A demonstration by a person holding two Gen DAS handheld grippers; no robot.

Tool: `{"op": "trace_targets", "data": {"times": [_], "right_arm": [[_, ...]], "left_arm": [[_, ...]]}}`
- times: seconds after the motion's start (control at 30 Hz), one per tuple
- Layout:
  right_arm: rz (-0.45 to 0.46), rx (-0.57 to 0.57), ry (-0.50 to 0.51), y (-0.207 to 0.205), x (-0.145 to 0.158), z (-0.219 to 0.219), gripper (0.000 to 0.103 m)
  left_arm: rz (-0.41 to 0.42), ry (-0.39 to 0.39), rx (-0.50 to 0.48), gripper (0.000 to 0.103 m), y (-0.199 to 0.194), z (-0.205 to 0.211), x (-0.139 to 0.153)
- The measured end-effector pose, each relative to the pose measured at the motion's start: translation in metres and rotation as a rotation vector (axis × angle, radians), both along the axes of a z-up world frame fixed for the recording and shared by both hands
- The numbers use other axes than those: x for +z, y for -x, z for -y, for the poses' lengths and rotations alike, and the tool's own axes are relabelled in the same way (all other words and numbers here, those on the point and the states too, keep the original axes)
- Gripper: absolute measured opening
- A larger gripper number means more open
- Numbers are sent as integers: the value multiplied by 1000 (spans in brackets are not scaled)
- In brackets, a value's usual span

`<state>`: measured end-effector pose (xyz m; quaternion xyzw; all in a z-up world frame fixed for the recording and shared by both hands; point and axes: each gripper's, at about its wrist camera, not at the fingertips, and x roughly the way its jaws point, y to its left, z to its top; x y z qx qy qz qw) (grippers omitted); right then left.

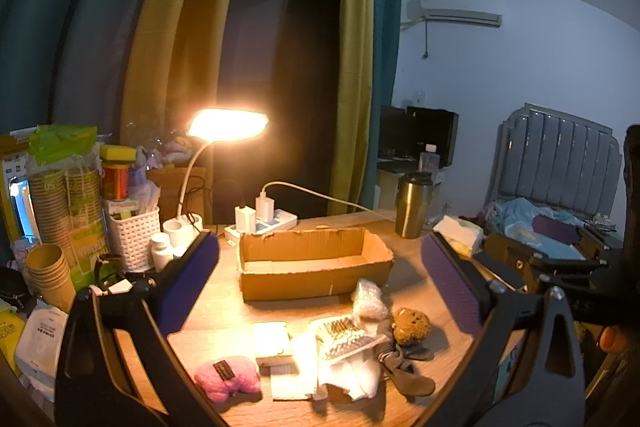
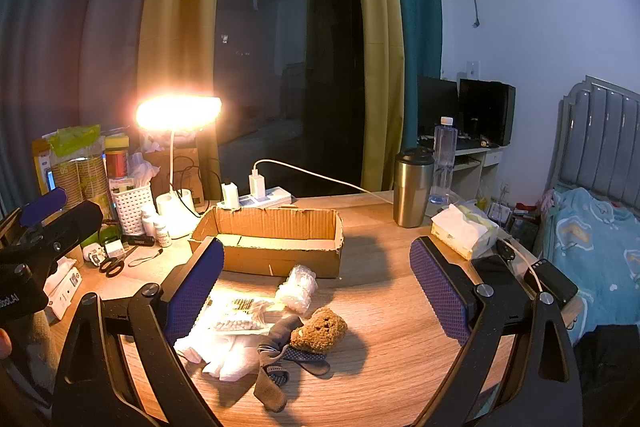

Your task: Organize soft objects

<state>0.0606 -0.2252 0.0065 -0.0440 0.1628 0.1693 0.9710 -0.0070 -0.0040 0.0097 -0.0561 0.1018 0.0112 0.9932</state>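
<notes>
A loose heap of soft things lies on the wooden desk (image 2: 400, 327) just in front of the open brown cardboard box (image 2: 276, 239), which looks to hold nothing yet: a brown porous sponge (image 2: 320, 329), a limp grey sock (image 2: 276, 355), a crumpled white cloth (image 2: 228, 355), a clear wad of plastic wrap (image 2: 298, 287) and, off to the left side, a pink fluffy felt pouch (image 1: 228, 377). All of it looks light and squashy; I'd judge the sponge easiest to pinch across its middle, while the sock will droop and wants gripping near its bunched centre. The sock's long axis runs diagonally, one end by the sponge, the other toward the near desk edge. The box's long side lies across the view. Both tongs hang above the heap holding nothing: the left gripper (image 1: 320, 291) has its 2 blue-padded fingers spread wide, and the right gripper (image 2: 316, 291) is likewise splayed. A lit white desk lamp (image 2: 178, 115) glares behind.
</notes>
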Motion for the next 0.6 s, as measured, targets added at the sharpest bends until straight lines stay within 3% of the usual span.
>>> {"op": "trace_targets", "data": {"times": [0.6], "right_arm": [[1,1,0,1,-1,0,96]], "left_arm": [[-3,6,3,102,1,0,-1]]}}
